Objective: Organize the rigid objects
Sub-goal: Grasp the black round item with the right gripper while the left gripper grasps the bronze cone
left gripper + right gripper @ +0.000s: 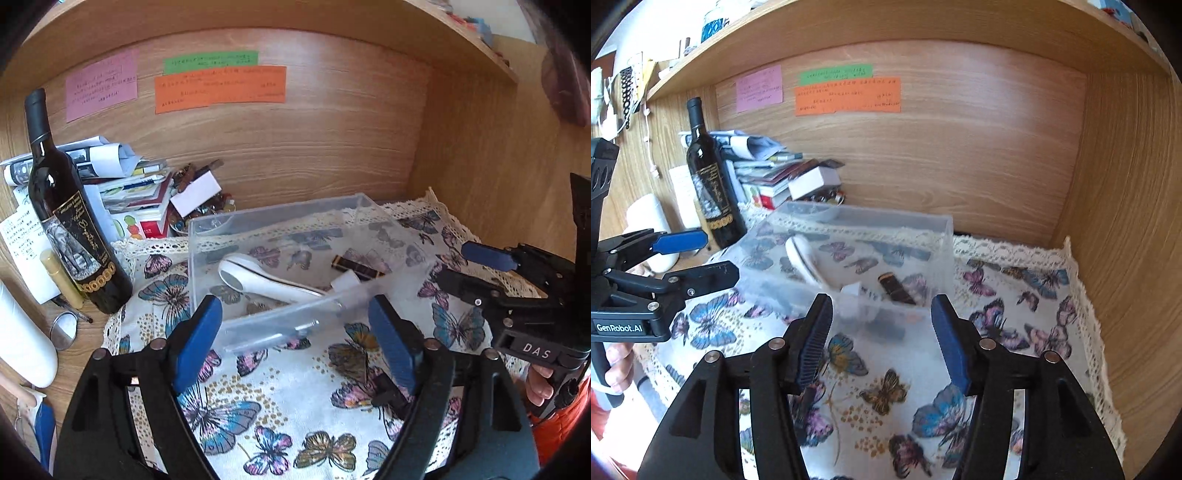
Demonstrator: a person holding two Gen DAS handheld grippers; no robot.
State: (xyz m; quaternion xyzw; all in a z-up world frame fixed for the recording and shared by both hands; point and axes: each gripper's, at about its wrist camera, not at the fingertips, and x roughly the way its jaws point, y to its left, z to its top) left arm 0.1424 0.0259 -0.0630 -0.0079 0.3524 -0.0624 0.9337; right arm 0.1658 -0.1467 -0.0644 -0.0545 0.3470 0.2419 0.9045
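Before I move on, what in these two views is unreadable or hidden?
- Notes on the back wall: the pink note, green note and orange note carry handwriting too small to read in either view.
- Clear bin: its near wall is motion-blurred in both views, so the small items behind it are indistinct.
- Paper pile: partly hidden by the wine bottle, left wrist view.

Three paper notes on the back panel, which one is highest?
The green note, a narrow strip just above the wide orange note. The pink note sits lower, off to the left.
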